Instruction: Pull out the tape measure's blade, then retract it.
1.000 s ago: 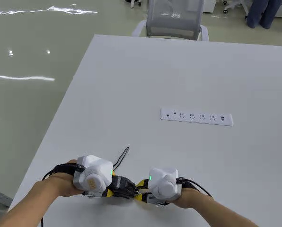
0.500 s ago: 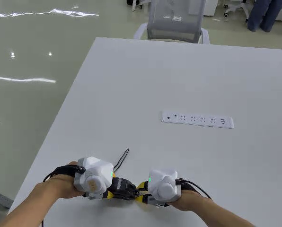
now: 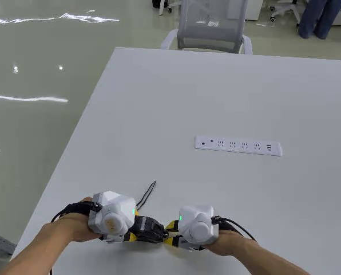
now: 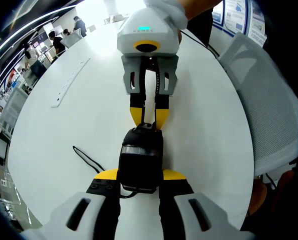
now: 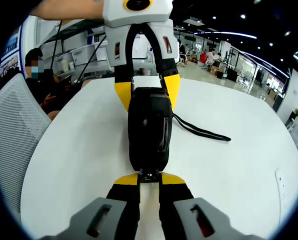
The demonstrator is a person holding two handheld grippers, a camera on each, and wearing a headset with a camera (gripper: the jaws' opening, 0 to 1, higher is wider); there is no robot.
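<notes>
Head view, table: white, wide; the work sat at its near edge.
Chair: grey mesh back, at table's far end.
Pwr strip: white, right of centre, well apart from grippers.
L gripper: near left, jaws clamped on sides of tape measure.
R gripper: near right, facing L gripper, jaws pinched on tape measure's end.
Tape measure: black case, betw. both grippers, low on table.
Strap: thin, black, trailed from case toward far side.

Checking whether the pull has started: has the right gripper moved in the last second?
No. Against the power strip, the right gripper stays put, at the tape measure.
</notes>
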